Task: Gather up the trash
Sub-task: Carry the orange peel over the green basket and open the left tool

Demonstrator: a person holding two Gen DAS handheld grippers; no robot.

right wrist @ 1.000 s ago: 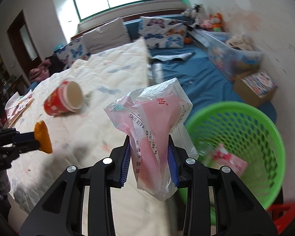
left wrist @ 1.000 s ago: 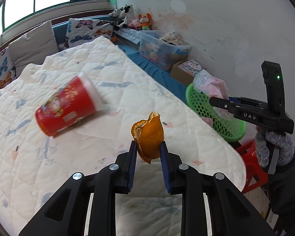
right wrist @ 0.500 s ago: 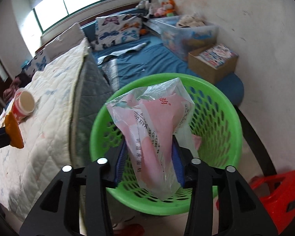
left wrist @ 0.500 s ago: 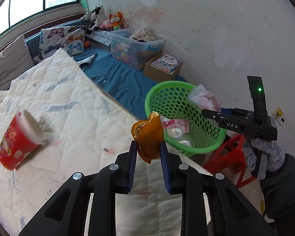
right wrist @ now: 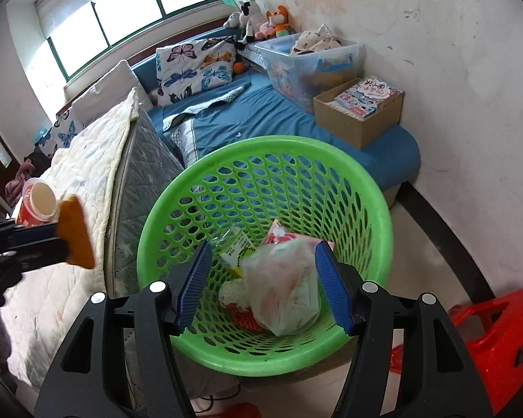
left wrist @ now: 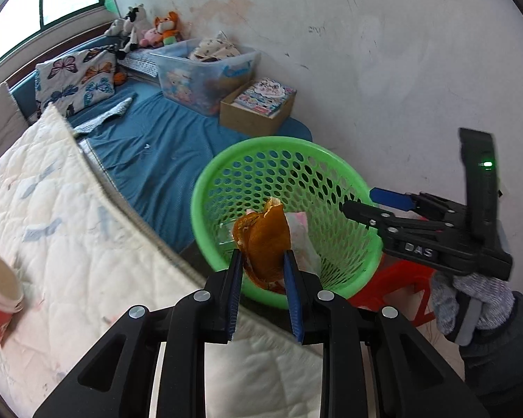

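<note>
Left wrist view: the left gripper (left wrist: pixel 263 271) pinches the orange peel (left wrist: pixel 265 240) just short of the green basket (left wrist: pixel 205 188); the right gripper (right wrist: pixel 263 275), jaws just parted, hangs over it, plastic bag (right wrist: pixel 282 289) dropped inside.

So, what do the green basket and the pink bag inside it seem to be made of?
Basket: likely moulded plastic, smooth and slightly glossy, with regular oval holes through its wall. Bag: looks like thin plastic film, translucent and crinkled, pink showing through.
</note>
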